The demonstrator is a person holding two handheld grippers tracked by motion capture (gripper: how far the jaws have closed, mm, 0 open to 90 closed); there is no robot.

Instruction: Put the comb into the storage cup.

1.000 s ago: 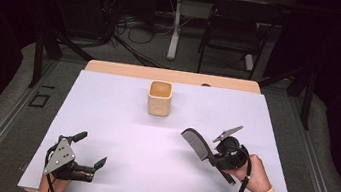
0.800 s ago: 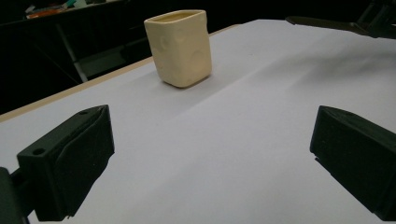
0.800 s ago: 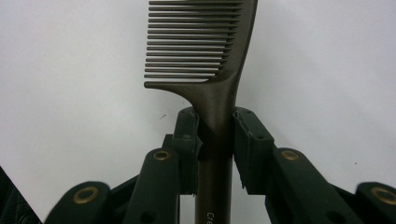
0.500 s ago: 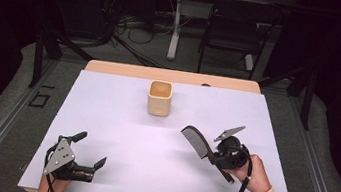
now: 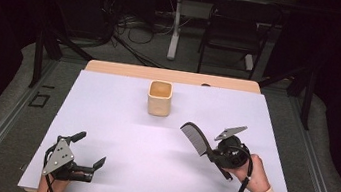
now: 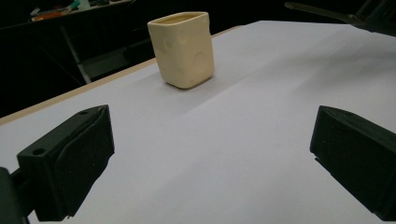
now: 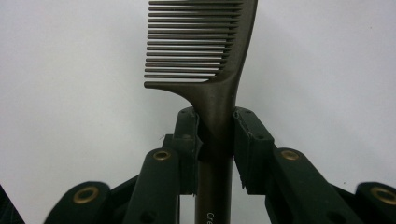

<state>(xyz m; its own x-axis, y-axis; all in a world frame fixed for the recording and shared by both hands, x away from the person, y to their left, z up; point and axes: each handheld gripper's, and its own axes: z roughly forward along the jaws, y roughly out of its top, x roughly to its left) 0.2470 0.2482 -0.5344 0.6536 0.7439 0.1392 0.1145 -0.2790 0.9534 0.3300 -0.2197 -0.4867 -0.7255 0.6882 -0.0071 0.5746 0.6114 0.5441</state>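
Note:
A cream square cup (image 5: 159, 97) stands upright on the white table sheet (image 5: 119, 119), toward the far middle; the left gripper view has the cup (image 6: 183, 49) ahead between the jaws' line of sight. My right gripper (image 5: 213, 154) is shut on the handle of a dark wide-toothed comb (image 5: 195, 138), held above the sheet at the right with its teeth end pointing up-left. In the right gripper view the comb (image 7: 205, 51) rises from between the two pads, my right gripper (image 7: 217, 133) clamped on its handle. My left gripper (image 5: 88, 150) rests near the front left edge, jaws wide open and empty (image 6: 210, 154).
Beyond the table's far wooden edge (image 5: 171, 76) lie a dark floor with cables, a chair (image 5: 236, 29) and a table leg (image 5: 175, 26). Black frame rails (image 5: 16, 104) flank the table on both sides.

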